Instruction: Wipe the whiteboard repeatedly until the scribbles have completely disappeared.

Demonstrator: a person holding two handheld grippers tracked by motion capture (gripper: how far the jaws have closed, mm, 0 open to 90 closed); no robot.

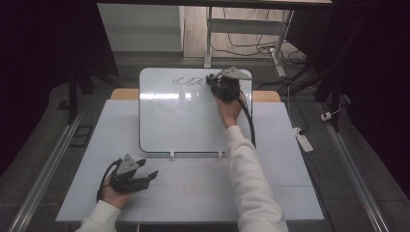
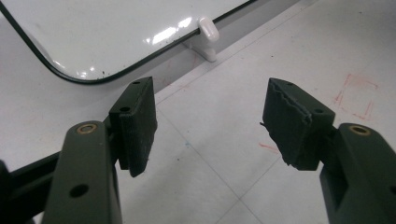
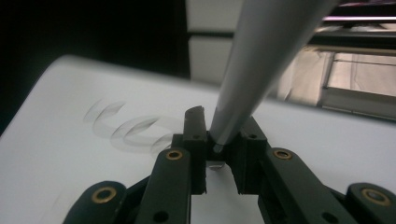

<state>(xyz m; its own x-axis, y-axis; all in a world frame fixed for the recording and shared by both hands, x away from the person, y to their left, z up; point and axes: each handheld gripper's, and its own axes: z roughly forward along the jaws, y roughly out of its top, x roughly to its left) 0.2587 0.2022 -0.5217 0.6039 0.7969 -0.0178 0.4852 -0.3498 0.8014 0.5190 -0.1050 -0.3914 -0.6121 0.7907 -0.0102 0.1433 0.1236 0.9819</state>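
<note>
A white whiteboard (image 1: 183, 121) lies on the table, with dark handwriting (image 1: 186, 81) along its far edge. My right gripper (image 1: 211, 79) is over the board's far right part, just right of the writing. It is shut on a grey marker (image 3: 261, 60) that slants up between its jaws, and the looped strokes (image 3: 126, 128) lie left of them. My left gripper (image 1: 148, 167) rests at the table's near left, below the board. Its jaws stand open over bare tabletop (image 2: 210, 100), with the board's rounded near corner (image 2: 102, 32) beyond them.
Two small white clips (image 1: 171, 155) hold the board's near edge; one clip (image 2: 208, 32) sits just past my left jaws. Faint red marks (image 2: 355, 95) are on the white table (image 1: 193, 188). A power strip (image 1: 303, 139) and cables lie on the floor at the right.
</note>
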